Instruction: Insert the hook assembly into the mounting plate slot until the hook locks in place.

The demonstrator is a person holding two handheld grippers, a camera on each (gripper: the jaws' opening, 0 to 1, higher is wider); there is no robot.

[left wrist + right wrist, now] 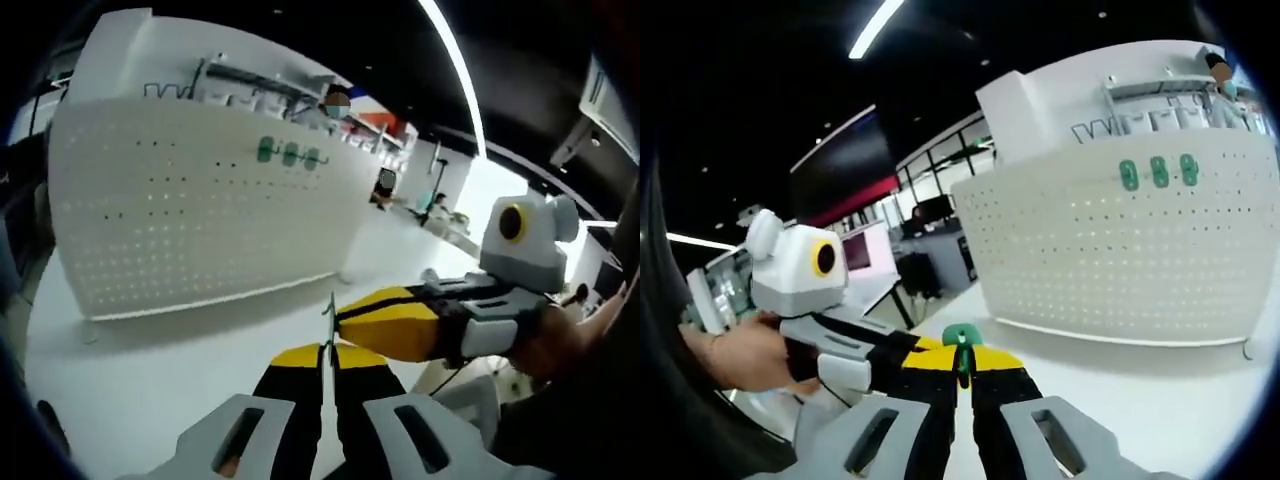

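Observation:
A white perforated mounting plate point(200, 225) stands upright on the white table; the right gripper view shows it as well point(1120, 250). Three green hook bases point(290, 155) hang in a row on its upper part point(1158, 172). My left gripper point(328, 350) is shut on a thin metal hook wire point(330, 312) that sticks up between its yellow-and-black jaws. My right gripper point(345, 322) comes in from the right, its tips touching that wire. In its own view the right gripper point(962, 368) is shut on the hook's green base point(962, 337), with the left gripper point(925, 355) alongside.
The white table point(150, 370) stretches between the grippers and the plate. A white shelf unit with wire hooks point(240, 85) rises behind the plate. A person's hand point(740, 355) holds the left gripper. Desks and windows lie further back point(930, 220).

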